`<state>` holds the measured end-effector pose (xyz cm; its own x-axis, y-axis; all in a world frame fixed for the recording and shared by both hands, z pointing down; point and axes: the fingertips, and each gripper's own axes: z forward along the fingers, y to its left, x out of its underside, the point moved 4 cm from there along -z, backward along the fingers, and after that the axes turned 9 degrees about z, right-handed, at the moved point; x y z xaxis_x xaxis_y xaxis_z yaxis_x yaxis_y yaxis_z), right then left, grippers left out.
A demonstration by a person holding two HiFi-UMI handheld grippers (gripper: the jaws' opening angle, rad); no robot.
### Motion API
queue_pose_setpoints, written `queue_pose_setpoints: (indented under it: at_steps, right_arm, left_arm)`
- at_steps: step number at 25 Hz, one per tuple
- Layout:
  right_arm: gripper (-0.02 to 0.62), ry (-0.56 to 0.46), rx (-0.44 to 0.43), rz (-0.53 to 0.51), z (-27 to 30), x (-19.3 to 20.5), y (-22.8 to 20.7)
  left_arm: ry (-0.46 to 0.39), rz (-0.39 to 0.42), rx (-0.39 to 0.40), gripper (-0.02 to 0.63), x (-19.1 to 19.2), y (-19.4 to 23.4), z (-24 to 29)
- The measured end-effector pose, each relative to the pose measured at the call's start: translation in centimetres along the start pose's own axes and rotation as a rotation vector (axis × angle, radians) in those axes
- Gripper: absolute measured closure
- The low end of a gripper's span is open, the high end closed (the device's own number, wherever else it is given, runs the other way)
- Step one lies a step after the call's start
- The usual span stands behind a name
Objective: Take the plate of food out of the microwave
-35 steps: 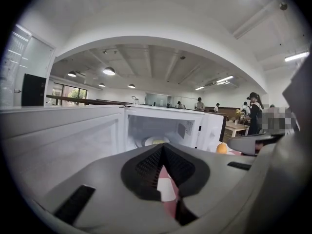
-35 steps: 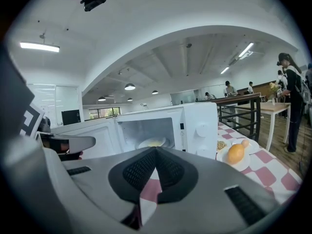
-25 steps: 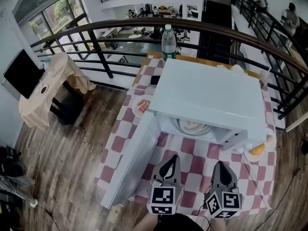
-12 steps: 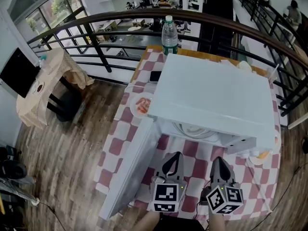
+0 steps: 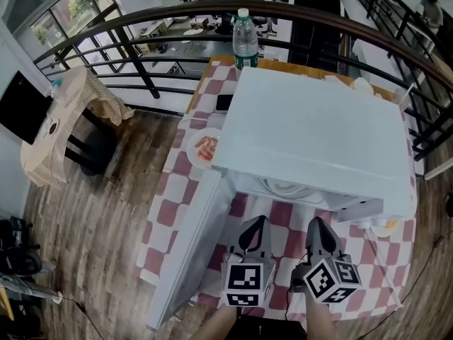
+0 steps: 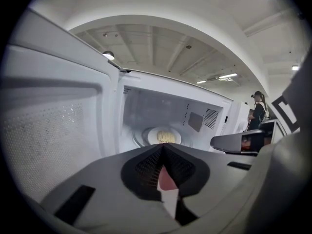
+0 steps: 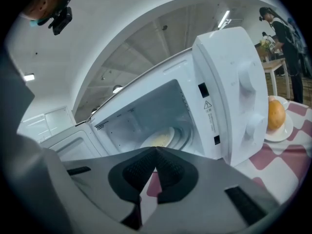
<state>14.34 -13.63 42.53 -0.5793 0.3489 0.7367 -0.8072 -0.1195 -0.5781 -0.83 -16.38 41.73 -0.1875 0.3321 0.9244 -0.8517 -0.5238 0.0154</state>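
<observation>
Since the left tool (image 5: 255, 225) and right tool (image 5: 318, 225) are both closed on nothing, entering the white microwave (image 5: 318, 129) thus could shove its round white plate of yellow food (image 6: 164, 136) backward.

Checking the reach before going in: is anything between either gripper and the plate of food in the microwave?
Nothing visible. The microwave door is swung open to the left, the plate of food sits alone on the turntable, and only checked tablecloth lies between the opening and the left gripper and right gripper.
</observation>
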Motion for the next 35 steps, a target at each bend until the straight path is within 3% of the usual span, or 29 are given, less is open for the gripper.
queue_pose_setpoints:
  at_steps: [10,17,22,26,29,35]
  right_arm:
    - [0.601,0.015,-0.005,0.168,1.2,-0.2,0.0]
    - [0.601,0.044,-0.056,0.428,2.4,0.2,0.3]
    - [0.601,0.07,-0.077,0.555,3.5,-0.1,0.4]
    - [0.601,0.113,0.039,0.628,3.8,0.1,-0.7]
    - [0.552,0.127,0.029,0.73,4.8,0.5,-0.7]
    - [0.552,0.167,0.026,0.873,6.6,1.9,-0.5]
  left_arm:
    - [0.009,-0.006,0.006,0.591,0.7,0.0,0.3]
    - [0.016,-0.012,-0.009,0.591,1.2,-0.2,0.1]
    - [0.026,-0.015,-0.028,0.591,1.3,0.1,0.1]
    - [0.025,-0.011,-0.036,0.591,1.2,0.0,0.0]
    - [0.023,0.007,-0.033,0.591,1.3,-0.2,-0.1]
    - [0.026,0.009,-0.04,0.591,1.7,-0.1,-0.5]
